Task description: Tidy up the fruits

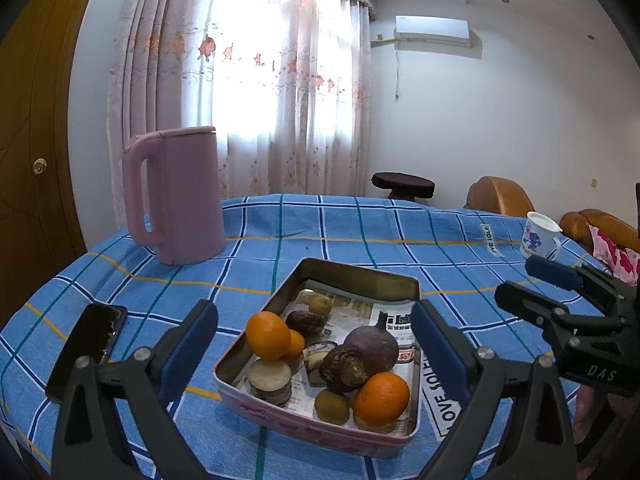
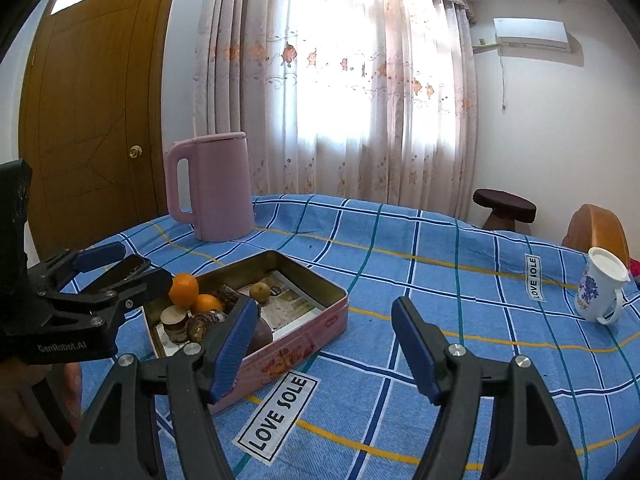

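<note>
Both claws hover above the counter, which is covered in a blue checked cloth, and each tilts gently downward toward it. The left claw has its blue pads spread wide apart, one on either side of the tin, gripping nothing; the pads stand near the tin's long sides, though whether they touch it cannot be told. The right claw is also apart and empty, its left pad in front of the tin's near corner and its right pad over bare cloth. In the left wrist view the right claw comes in from the right edge, beside the tin; in the right wrist view the left claw comes in from the left edge, with part of a hand below it. The fruits all lie inside the tin, which sits toward the near edge of the counter: oranges at the left and near corners, a dark purple round fruit in the middle, and smaller brown pieces around them on printed paper. A pink kettle stands at the far left corner, a phone lies near the left edge, and a mug stands by the right edge.
</note>
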A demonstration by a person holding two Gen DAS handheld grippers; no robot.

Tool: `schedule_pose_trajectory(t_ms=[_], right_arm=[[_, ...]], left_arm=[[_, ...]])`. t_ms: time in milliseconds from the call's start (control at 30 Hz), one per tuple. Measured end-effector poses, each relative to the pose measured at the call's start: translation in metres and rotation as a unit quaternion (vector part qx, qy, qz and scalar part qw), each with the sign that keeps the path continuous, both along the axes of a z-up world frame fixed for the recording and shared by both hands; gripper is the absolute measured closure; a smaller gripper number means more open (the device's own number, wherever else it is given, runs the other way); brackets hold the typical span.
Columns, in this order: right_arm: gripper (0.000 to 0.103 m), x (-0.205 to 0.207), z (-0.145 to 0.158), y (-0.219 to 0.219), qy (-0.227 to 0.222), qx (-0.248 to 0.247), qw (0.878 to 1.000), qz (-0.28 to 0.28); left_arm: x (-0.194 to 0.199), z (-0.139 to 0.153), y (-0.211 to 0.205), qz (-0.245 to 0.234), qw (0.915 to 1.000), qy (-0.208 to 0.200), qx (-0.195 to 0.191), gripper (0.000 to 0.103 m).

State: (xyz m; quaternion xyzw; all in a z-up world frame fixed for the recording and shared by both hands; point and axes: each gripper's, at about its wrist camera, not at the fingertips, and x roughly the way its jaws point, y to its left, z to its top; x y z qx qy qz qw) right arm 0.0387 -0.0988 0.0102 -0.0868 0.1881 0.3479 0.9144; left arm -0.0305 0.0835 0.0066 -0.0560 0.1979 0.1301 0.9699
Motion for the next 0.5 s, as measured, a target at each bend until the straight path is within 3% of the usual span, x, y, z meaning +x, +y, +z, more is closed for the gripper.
schedule_pose_trajectory(t_ms=[500], right_arm=[[0.032, -0.0012, -0.0022, -0.0015, 0.002, 0.001, 1.000, 0.001]], left_arm=[[0.0008, -0.0002, -0.0023, -0.002, 1.0000, 0.005, 0.002, 0.003]])
